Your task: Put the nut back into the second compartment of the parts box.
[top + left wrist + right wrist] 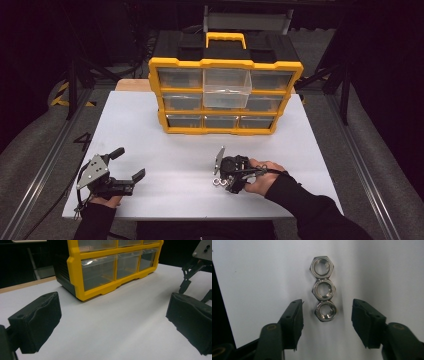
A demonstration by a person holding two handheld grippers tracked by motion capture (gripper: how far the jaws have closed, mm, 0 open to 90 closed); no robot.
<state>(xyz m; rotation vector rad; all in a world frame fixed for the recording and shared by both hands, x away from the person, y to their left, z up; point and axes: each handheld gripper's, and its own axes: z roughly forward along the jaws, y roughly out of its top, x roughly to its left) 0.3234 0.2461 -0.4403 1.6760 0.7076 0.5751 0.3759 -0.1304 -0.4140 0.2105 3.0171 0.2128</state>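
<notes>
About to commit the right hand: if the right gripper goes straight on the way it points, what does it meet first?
The right gripper points down at the table. The nearest of three steel nuts lying in a touching row sits between its open jaws, pads clear on both sides. It would likely meet that nut or the tabletop first; depth is hard to judge.

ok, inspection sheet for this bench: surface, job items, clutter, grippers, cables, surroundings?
Surface: white table, bare around the work.
Job's things: three steel hex nuts in a touching row; the nearest sits between the right gripper's jaws, pads not touching.
Clutter: nothing seen.
Grippers: right gripper open over the nuts; left gripper open, holding nothing.
Cables: one trails from the left gripper.
Surroundings: yellow drawer organizer, top middle drawer pulled out; dark room.
</notes>
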